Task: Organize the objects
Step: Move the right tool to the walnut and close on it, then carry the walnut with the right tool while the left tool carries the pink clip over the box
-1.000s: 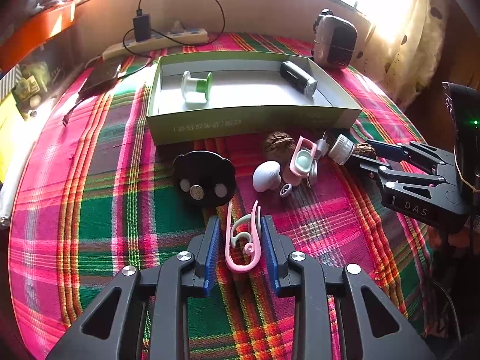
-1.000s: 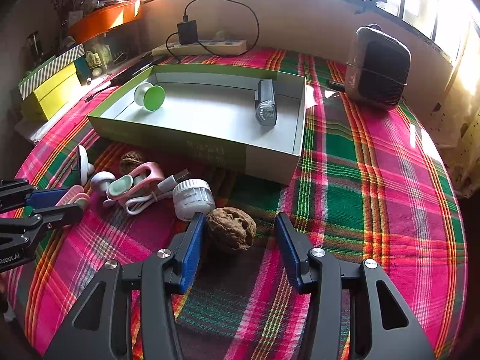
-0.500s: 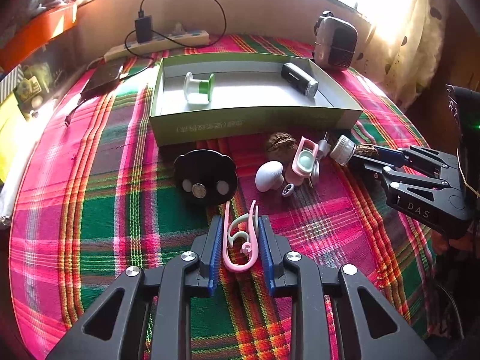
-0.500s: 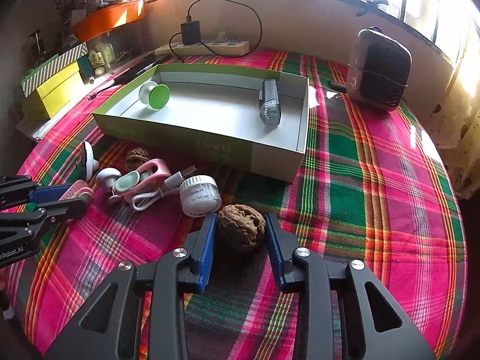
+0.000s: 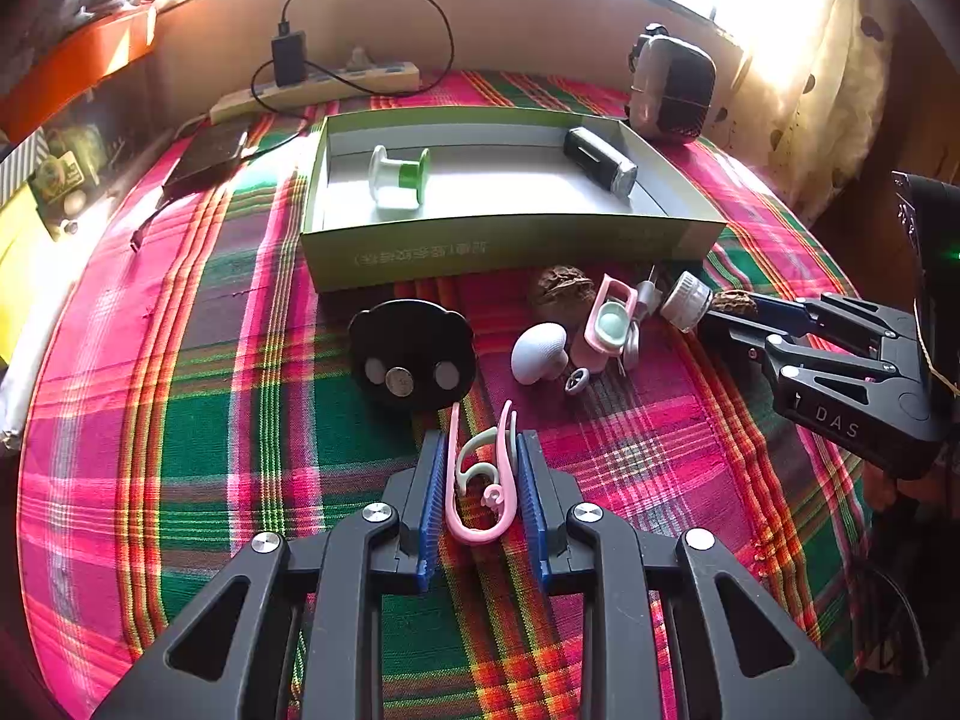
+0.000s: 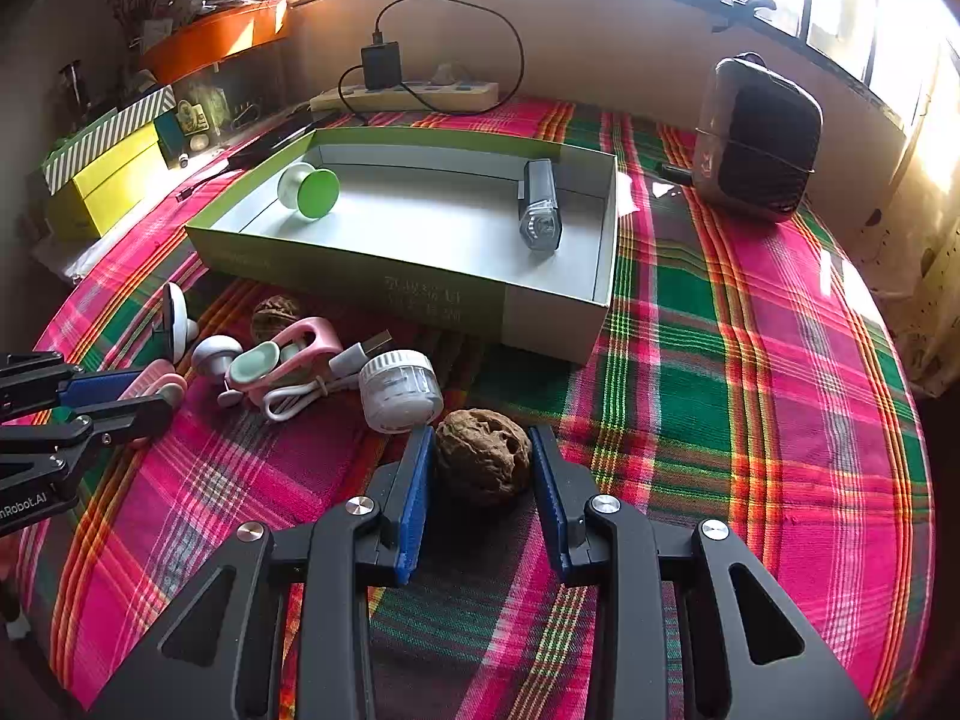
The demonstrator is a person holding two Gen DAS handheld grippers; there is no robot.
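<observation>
In the left wrist view my left gripper [image 5: 480,444] is shut on a pink and mint ear hook [image 5: 474,535] that lies on the plaid cloth. Its blue pads press the hook's two sides. In the right wrist view my right gripper [image 6: 482,438] is shut on a brown walnut [image 6: 483,462] resting on the cloth. Behind both stands an open green box [image 5: 510,246] [image 6: 360,282]. It holds a green and white spool [image 5: 399,174] and a black and silver device [image 5: 600,168]. Each gripper also shows in the other's view, the right gripper [image 5: 729,318] and the left gripper [image 6: 153,393].
Between the grippers lie a white jar [image 6: 399,390], a pink clip with a cable [image 6: 288,354], a white mushroom shape [image 5: 539,353], a second walnut [image 5: 561,294] and a black round pad [image 5: 411,354]. A dark speaker-like unit [image 6: 759,138] and a power strip [image 6: 408,96] stand behind the box.
Both grippers' jaws have come together: the left onto the pink ear hook, the right onto the walnut. Neither hand has shifted.
</observation>
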